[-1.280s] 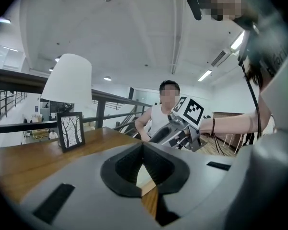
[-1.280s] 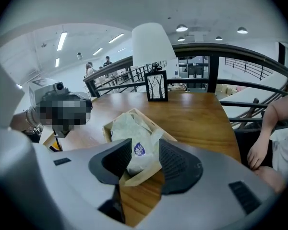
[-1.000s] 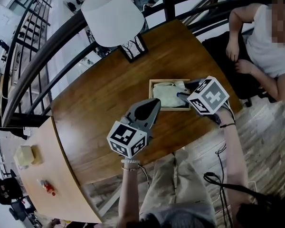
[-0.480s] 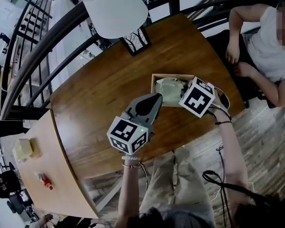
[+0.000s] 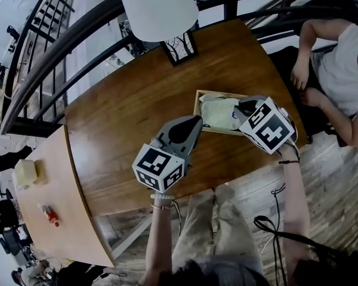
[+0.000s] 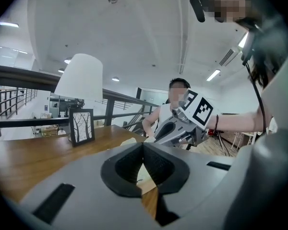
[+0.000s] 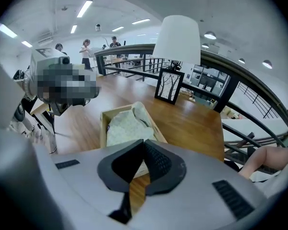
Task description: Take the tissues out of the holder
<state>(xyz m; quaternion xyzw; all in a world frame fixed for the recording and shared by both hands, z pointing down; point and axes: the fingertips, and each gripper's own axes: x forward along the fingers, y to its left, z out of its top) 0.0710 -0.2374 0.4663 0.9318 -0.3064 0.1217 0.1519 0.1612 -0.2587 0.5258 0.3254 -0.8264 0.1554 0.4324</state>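
Over tissues (image 7: 126, 126) — right gripper (image 7: 144, 142), jaws just closed

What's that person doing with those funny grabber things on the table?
A person at a wooden table has a hand-held gripper in each hand. The right hand-held gripper is down at the wooden holder of tissues. Its jaws have just been closing and are now shut at the tissues, though I can't tell if one is pinched. The left hand-held gripper hovers nearby, shut and empty. The tissues lie in the holder.
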